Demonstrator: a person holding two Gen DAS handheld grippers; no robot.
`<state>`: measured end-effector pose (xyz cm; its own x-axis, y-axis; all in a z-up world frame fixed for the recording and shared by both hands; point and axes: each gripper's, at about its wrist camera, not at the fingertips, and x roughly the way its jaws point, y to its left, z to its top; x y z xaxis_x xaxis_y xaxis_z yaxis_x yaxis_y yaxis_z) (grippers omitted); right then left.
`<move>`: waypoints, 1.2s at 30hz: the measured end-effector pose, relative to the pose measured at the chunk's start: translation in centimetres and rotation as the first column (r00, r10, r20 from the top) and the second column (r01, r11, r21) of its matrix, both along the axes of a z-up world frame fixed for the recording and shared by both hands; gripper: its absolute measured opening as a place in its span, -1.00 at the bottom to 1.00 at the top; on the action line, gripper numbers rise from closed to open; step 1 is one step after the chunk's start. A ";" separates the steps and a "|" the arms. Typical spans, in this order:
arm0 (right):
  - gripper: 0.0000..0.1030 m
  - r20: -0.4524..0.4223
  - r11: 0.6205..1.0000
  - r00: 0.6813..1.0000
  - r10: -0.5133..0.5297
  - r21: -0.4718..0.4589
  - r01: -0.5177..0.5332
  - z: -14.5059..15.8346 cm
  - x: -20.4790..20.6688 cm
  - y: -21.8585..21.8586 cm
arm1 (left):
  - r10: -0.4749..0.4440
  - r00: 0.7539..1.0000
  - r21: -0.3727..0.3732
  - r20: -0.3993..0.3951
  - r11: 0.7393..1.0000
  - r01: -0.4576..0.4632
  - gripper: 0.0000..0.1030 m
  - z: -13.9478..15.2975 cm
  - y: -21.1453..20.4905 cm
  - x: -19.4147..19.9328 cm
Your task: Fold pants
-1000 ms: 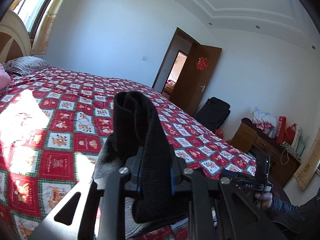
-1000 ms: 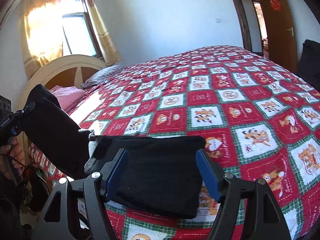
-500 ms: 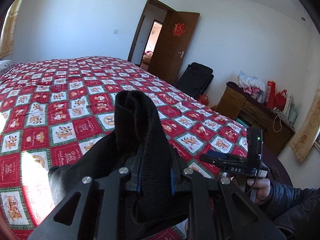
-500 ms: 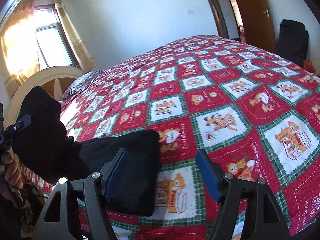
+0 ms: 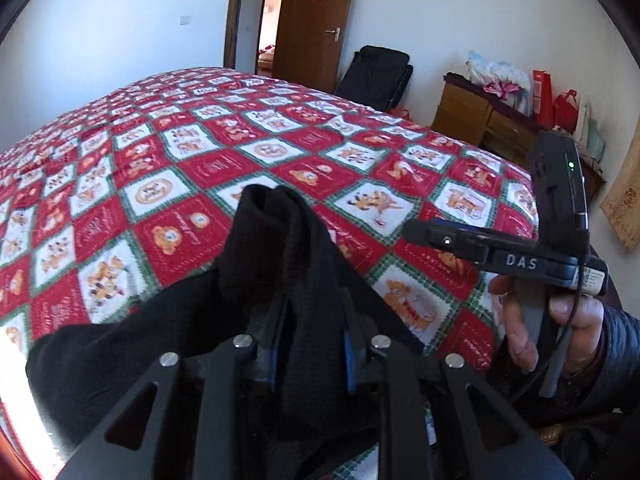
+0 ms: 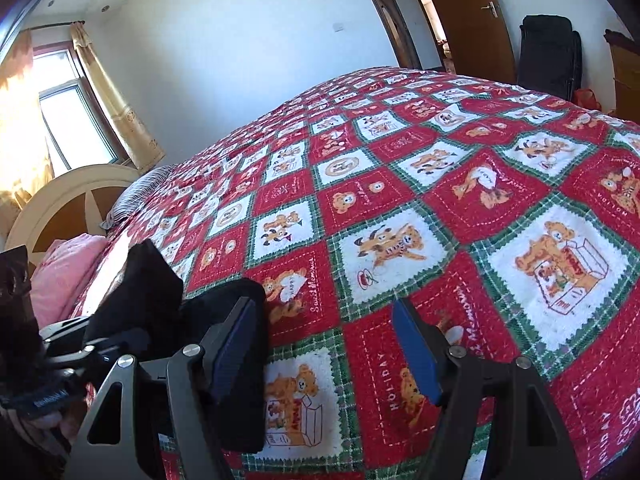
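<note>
Black pants [image 5: 296, 288] pinched in left gripper [image 5: 310, 354], right gripper [image 6: 332, 344] spread over quilt [image 6: 460, 184]

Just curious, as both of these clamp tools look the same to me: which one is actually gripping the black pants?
The left gripper: its blue pads pinch a bunch of the black pants. The right gripper stands open above the quilt.

Right tongs [image 6: 328, 348] gape empty over the quilt [image 6: 460, 184], black pants [image 6: 240, 344] beside.
</note>
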<state>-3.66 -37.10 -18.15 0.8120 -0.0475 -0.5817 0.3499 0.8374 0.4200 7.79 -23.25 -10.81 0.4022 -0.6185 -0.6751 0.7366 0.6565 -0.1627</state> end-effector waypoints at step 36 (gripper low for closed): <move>-0.23 -0.177 0.968 0.953 0.246 -0.002 -0.250 -0.4 1.2 6.0 | 0.527 0.846 -0.047 0.080 0.850 -0.524 1.00 -4.6 14.4 1.0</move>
<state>-2.48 -31.10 -18.58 0.6865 0.1265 -0.7160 0.1956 0.9163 0.3494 8.82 -8.81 -15.37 0.7274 -0.3127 -0.6108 0.2942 0.9463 -0.1341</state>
